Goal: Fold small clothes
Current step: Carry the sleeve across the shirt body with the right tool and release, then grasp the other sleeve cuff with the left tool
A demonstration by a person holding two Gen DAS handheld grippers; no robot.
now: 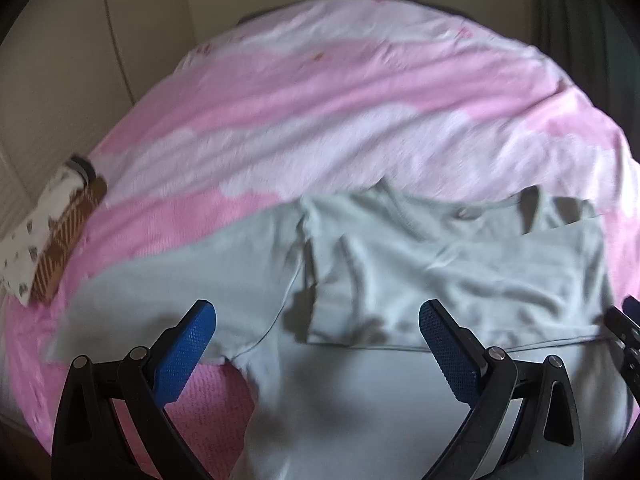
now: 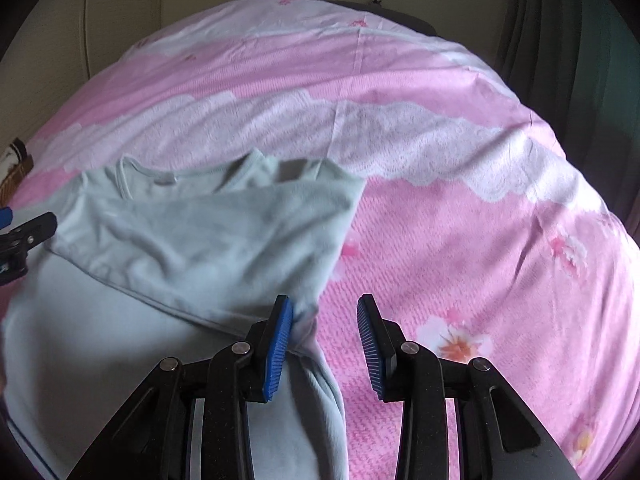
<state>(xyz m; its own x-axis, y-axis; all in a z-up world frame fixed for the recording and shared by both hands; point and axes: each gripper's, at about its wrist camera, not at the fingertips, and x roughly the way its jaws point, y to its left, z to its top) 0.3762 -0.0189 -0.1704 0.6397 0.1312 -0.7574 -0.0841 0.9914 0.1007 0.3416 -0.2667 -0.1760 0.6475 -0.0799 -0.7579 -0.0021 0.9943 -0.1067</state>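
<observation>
Pale green, the small shirt (image 1: 400,280) lies spread on a bed under a pink and white bedspread (image 1: 340,100) printed with blossoms. Its right side is already folded across the middle, so a sleeve and part of the body lie on top of the rest, with the neckline (image 2: 160,178) toward the far side of the bed. Above the shirt's near left part hangs the left gripper (image 1: 318,330), its blue fingers (image 1: 184,356) spread wide with nothing between them; cloth and a strip of bedspread show beneath. At the shirt's right edge is the right gripper (image 2: 325,338), its fingers (image 2: 278,350) partly spread. A bunched fold of the shirt rests against the left finger, while the other finger stands clear over the bedspread, so nothing is pinched. On the far left edge of the bed lies a folded white and brown patterned cloth (image 1: 52,236), well apart from the shirt.
</observation>
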